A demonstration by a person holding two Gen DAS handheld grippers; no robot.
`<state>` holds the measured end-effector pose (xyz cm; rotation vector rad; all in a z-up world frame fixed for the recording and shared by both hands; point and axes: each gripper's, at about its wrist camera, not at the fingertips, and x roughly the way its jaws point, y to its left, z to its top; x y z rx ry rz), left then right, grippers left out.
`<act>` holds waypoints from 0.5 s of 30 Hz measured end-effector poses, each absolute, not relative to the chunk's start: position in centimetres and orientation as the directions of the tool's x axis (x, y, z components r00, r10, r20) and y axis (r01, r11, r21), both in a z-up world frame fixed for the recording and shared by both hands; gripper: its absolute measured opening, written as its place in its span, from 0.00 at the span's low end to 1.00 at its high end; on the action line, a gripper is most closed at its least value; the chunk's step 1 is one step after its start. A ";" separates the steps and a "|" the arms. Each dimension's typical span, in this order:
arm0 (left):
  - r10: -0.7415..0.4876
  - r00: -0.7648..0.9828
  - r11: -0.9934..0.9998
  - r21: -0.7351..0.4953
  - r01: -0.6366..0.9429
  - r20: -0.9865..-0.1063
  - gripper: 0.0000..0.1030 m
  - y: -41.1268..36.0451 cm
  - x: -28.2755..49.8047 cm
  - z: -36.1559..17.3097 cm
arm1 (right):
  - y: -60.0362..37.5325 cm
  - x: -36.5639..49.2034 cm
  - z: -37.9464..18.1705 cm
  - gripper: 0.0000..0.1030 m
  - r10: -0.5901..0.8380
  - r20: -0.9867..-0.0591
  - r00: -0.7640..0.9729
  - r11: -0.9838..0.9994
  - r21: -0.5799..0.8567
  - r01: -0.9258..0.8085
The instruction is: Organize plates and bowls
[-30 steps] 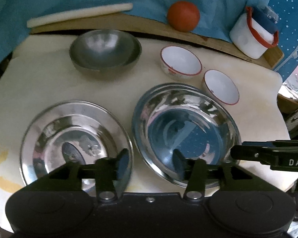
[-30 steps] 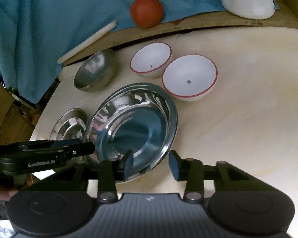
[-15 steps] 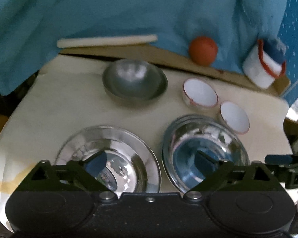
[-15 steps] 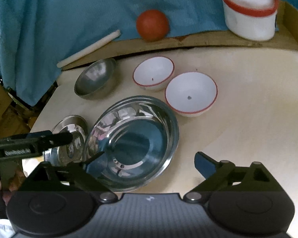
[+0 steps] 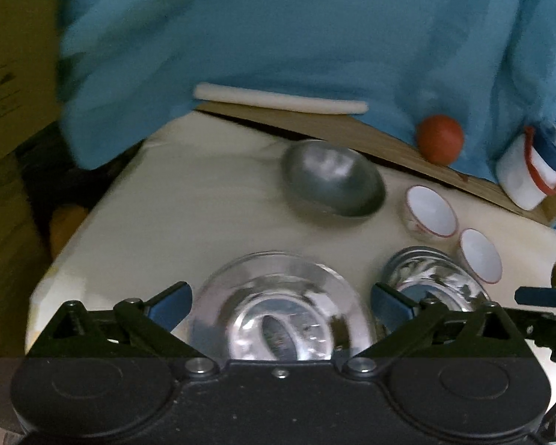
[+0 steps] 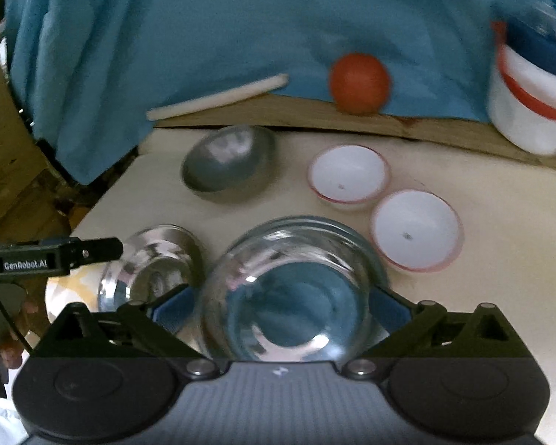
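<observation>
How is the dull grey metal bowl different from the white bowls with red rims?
The dull grey metal bowl is matte steel and bigger; each white bowl with a red rim is bright and smaller. The grey one stands alone; the white ones sit as a pair. All are empty and upright.

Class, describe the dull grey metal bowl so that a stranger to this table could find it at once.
Start at the cream table and look to its far edge, below the blue cloth. There, left of two white bowls, sits the dull grey metal bowl. Unlike the two shiny steel dishes nearer the camera, it is matte and deep.
</observation>
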<state>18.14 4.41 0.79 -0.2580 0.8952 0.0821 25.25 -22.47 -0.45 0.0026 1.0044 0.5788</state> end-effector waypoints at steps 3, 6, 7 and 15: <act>-0.028 0.614 0.956 -0.201 -0.215 -0.789 0.99 6.2 17.2 0.4 | -20.2 25.2 -0.3 0.99 0.476 -0.791 0.383 0.828 0.257 -0.499; -0.040 0.600 0.946 -0.224 -0.235 -0.799 0.99 7.8 16.4 -0.1 | -18.1 25.1 -0.4 0.99 0.493 -0.793 0.359 0.799 0.249 -0.547; -0.046 0.593 0.944 -0.230 -0.237 -0.804 0.99 8.2 16.1 -0.4 | -17.4 25.1 -0.4 0.99 0.495 -0.795 0.351 0.791 0.244 -0.561; -0.167 0.533 0.930 -0.313 -0.194 -0.829 0.99 9.5 15.3 -3.0 | -13.0 25.6 -0.8 0.99 0.479 -0.815 0.326 0.731 0.164 -0.662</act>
